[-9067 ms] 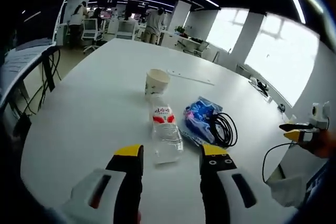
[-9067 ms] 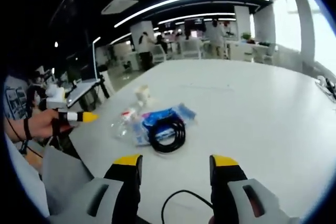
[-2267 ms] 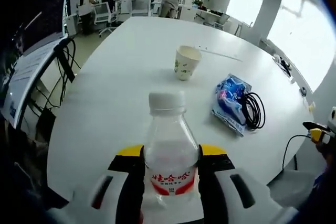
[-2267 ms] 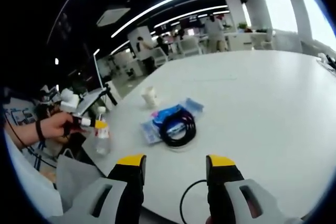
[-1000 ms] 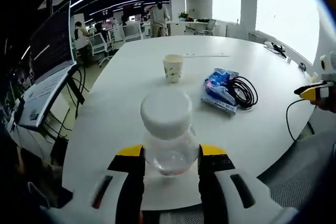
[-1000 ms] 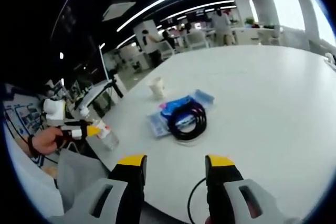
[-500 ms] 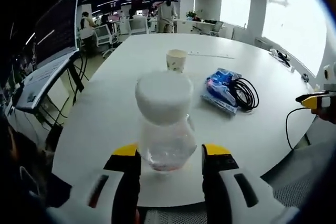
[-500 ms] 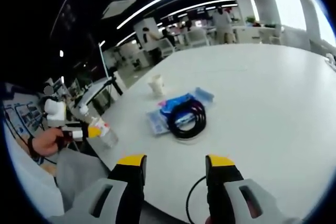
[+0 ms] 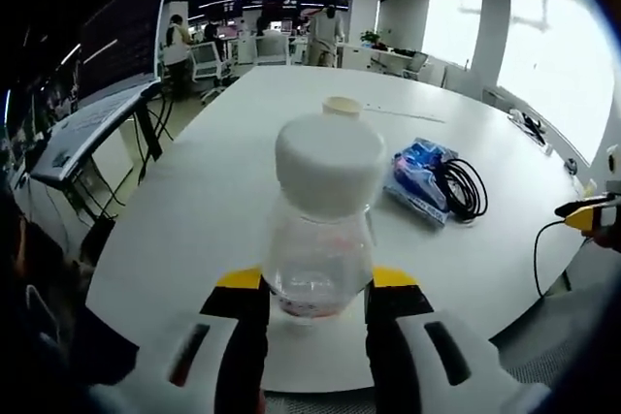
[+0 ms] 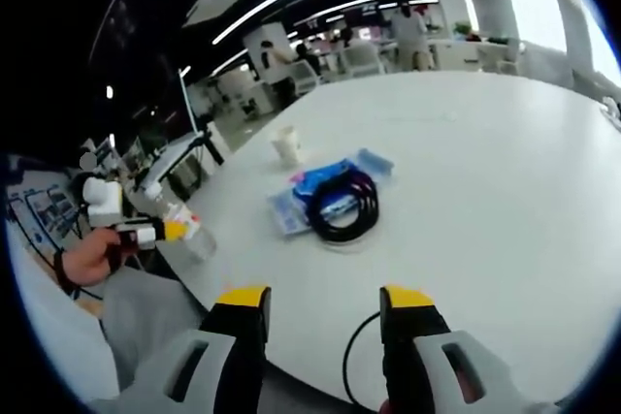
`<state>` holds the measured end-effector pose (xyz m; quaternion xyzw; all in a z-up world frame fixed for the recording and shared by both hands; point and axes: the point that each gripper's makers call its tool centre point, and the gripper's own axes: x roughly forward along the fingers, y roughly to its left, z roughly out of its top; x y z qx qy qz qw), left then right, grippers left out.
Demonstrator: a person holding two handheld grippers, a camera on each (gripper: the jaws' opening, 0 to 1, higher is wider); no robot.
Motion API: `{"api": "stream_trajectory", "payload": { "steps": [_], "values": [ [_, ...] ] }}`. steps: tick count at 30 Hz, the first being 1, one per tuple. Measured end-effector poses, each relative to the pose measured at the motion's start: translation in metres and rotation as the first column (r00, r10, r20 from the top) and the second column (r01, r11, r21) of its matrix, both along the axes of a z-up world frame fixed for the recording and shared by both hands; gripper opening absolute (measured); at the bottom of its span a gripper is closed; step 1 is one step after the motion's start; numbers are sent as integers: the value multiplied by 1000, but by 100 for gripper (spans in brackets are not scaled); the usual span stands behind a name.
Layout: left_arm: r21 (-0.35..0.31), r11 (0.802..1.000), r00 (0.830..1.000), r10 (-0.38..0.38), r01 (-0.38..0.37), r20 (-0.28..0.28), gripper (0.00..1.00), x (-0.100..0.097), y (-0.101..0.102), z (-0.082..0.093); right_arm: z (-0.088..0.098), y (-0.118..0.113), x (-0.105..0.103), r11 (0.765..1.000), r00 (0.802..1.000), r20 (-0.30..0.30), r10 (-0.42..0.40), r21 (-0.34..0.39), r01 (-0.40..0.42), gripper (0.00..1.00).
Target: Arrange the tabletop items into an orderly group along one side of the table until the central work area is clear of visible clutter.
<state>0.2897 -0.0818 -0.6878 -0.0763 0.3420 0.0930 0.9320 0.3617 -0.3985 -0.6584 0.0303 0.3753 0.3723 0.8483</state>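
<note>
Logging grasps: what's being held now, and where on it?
The left gripper holds the water bottle by its lower body; the right gripper holds nothing.

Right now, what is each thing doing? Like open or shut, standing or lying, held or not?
water bottle: capped, upright, held at the table's near edge.
left gripper: shut on the water bottle.
right gripper: open, holding nothing.
paper cup: upright, not held.
blue packet: lying flat.
black cable: coiled, lying on the blue packet.
</note>
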Motion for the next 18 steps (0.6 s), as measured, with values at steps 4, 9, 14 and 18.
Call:
{"api": "stream_trajectory", "payload": {
  "steps": [4, 9, 14, 18],
  "values": [
    [0, 1000, 1000, -3, 3, -1, 37, 7, 5, 1, 3, 2, 3, 1000, 1000, 4, -6, 1, 6, 45],
    [0, 1000, 1000, 6, -6, -5, 37, 17, 12, 1, 3, 4, 5, 1000, 1000, 5, -9, 1, 9, 46],
    [2, 1000, 1000, 14, -14, -6, 37, 36, 23, 0, 2, 5, 4, 1000, 1000, -3, -11, -3, 11, 45],
    [2, 1000, 1000, 19, -19, -5, 37, 58, 30, 1, 1, 5, 4, 1000, 1000, -8, -12, -6, 12, 45]
  ]
}}
